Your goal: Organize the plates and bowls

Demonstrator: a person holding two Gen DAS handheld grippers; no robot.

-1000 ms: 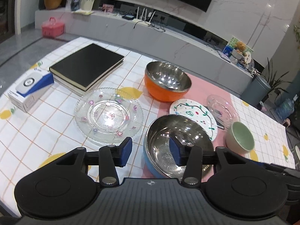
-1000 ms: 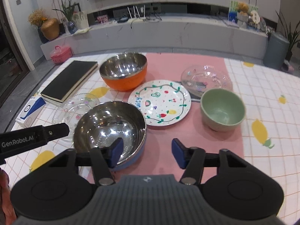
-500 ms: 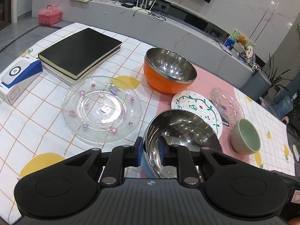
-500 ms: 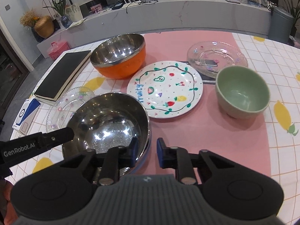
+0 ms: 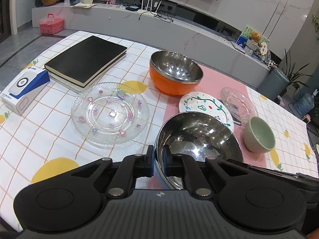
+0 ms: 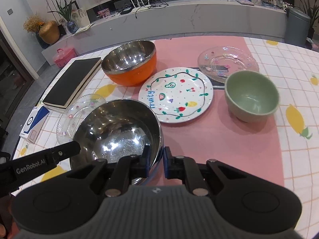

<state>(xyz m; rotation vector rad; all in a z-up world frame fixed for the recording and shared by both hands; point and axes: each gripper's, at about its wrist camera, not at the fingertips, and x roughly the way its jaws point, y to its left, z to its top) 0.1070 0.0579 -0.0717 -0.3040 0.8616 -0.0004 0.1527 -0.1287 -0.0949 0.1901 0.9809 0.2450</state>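
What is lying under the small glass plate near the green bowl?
A flat dark object lies under the small glass plate; its edge sticks out beside the green bowl. The plate covers most of it, so I cannot tell what it is.

Three bowls (image 6: pixel 117 131) (image 6: pixel 129 62) (image 6: pixel 251 95); three plates (image 6: pixel 176 95) (image 6: pixel 227 61) (image 5: pixel 109 112); one book (image 5: pixel 85 59); one box (image 5: pixel 24 88).

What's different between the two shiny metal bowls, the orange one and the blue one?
The orange bowl stands free on the table near the black book; the blue bowl is pinched at its rim by both the left gripper and right gripper. The orange bowl's outer shell shows fully; the blue bowl's shows only as a thin edge. Both have mirror-like steel insides and are empty.
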